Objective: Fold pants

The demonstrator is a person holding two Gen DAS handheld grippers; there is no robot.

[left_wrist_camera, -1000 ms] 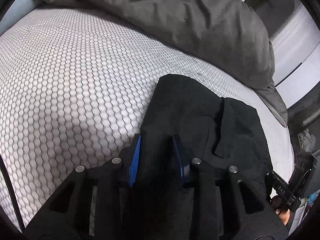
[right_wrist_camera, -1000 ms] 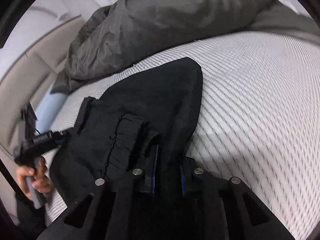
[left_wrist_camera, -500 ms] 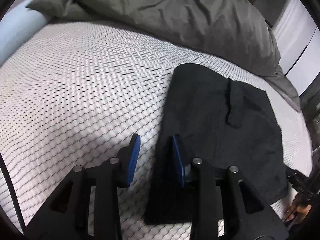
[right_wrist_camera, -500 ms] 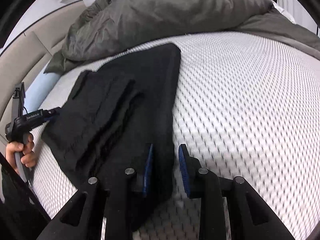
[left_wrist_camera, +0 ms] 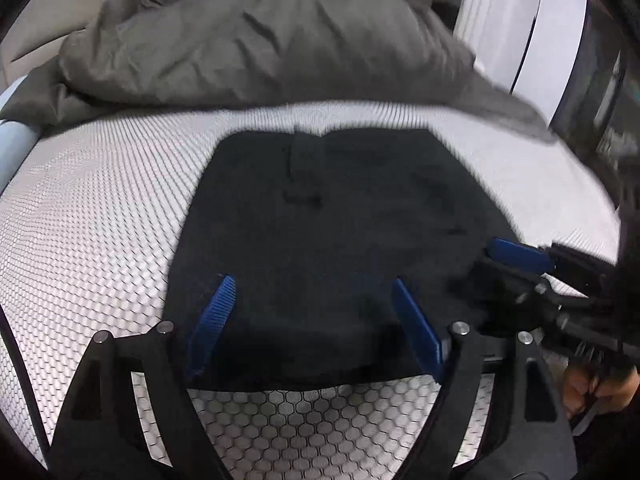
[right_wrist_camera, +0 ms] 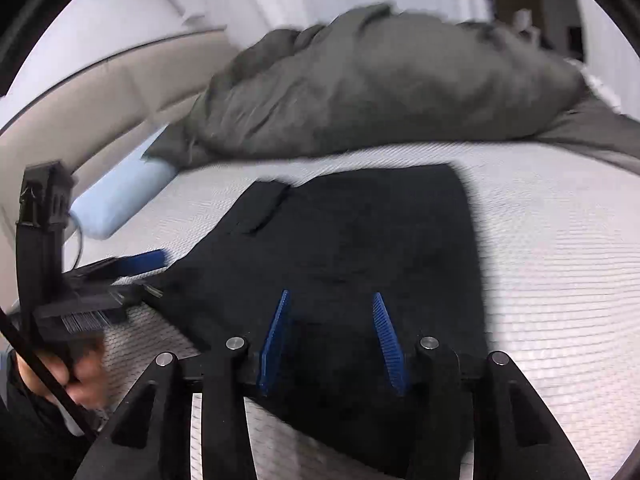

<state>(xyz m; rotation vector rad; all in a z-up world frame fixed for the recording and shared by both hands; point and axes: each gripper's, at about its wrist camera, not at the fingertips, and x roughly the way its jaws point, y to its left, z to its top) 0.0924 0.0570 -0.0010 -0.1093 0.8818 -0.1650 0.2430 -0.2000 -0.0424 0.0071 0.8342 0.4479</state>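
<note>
The black pants [left_wrist_camera: 340, 220] lie flat and folded on the white honeycomb mattress [left_wrist_camera: 100, 220]. My left gripper [left_wrist_camera: 313, 279] hovers over their near edge. Its jaws are opening wide and the blue pads press on nothing. From the right, a blue pad [left_wrist_camera: 520, 255] of the right gripper reaches over the pants' right edge. In the right wrist view the pants [right_wrist_camera: 360, 240] fill the middle. My right gripper [right_wrist_camera: 330, 293] stands over their near part with its jaws opening, and the cloth lies loose beneath. A pad [right_wrist_camera: 140, 260] of the left gripper shows at the left.
A rumpled grey duvet [left_wrist_camera: 260, 40] is heaped along the far side of the mattress. A pale blue bolster [right_wrist_camera: 120, 200] lies at the far left by the beige headboard [right_wrist_camera: 100, 92]. A hand [right_wrist_camera: 80, 368] holds the left gripper's handle.
Both grippers have let go of the pants' edge, drawn back and opened their jaws. The pants, held up a second ago, now lie flat on the mattress.
</note>
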